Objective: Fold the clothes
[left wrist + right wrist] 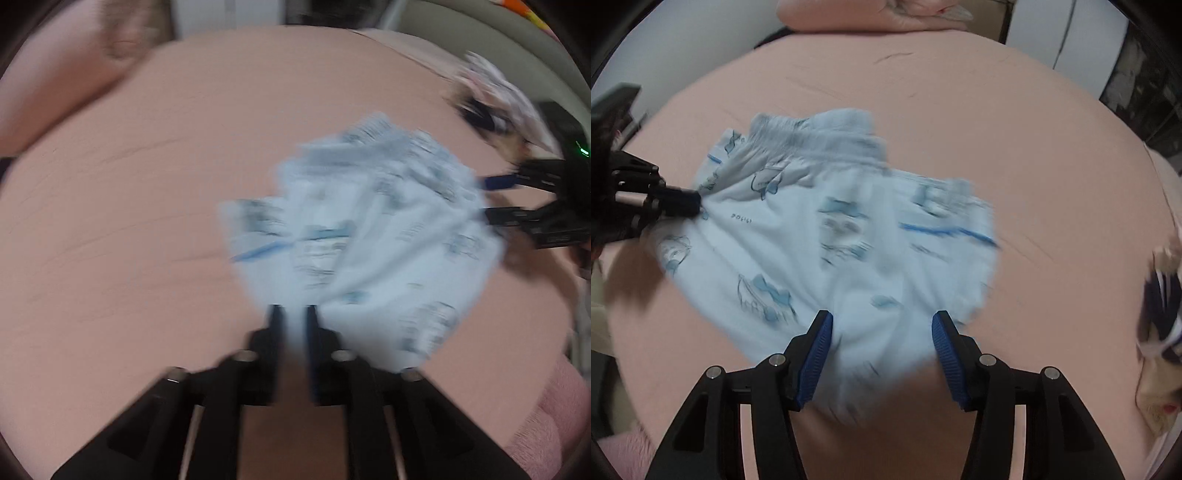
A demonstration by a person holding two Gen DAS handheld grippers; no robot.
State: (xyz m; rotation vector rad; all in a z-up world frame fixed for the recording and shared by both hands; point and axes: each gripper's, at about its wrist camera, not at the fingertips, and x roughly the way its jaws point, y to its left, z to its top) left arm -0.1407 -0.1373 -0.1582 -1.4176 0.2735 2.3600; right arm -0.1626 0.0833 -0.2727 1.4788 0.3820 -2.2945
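A pair of light blue printed shorts (827, 236) hangs bunched above the pink bed sheet (1034, 147); it also shows blurred in the left wrist view (369, 236). My left gripper (293, 314) is shut on an edge of the shorts, and it shows in the right wrist view (696, 201) pinching the cloth near the waistband (820, 136). My right gripper (882, 321) is open, its blue-padded fingers (816, 354) straddling the lower part of the shorts without clamping them. It also shows at the right of the left wrist view (491, 199).
The pink sheet (147, 184) covers the whole bed. A pink pillow or folded blanket (871, 14) lies at the far edge. Other clothes, patterned and dark, lie at the right (1160, 314) and in the left wrist view (495, 92). A fuzzy pink blanket (554, 417) lies near.
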